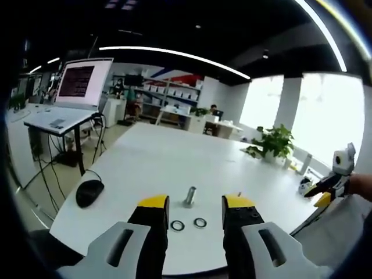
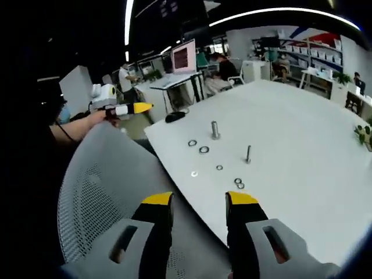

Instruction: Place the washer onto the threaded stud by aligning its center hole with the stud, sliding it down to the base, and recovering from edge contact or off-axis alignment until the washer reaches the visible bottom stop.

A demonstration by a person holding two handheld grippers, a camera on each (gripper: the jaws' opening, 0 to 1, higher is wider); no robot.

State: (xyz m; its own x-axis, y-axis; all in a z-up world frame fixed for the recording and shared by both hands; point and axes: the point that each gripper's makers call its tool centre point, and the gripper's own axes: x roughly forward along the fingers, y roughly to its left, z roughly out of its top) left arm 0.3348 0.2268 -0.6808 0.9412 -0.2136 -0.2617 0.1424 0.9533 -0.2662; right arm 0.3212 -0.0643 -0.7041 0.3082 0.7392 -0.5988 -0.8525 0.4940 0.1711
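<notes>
A short threaded stud [image 1: 190, 196] stands upright on the white table [image 1: 157, 163], just beyond my left gripper [image 1: 196, 203], which is open and holds nothing. Two dark washers [image 1: 178, 225] [image 1: 200, 222] lie flat between its jaws and in front of the stud. In the right gripper view the same stud [image 2: 215, 129] stands with the two washers [image 2: 192, 142] [image 2: 204, 149] beside it, and a thinner stud [image 2: 248, 154] stands further right with several small washers [image 2: 238, 181] nearby. My right gripper [image 2: 199, 199] is open and empty, well short of the table, over a chair.
A white mesh chair back [image 2: 104, 186] lies between my right gripper and the table edge. A black mouse [image 1: 89, 192] sits at the table's left corner. A potted plant [image 1: 273, 142] stands at the far right. A side desk with a screen [image 1: 84, 81] stands left.
</notes>
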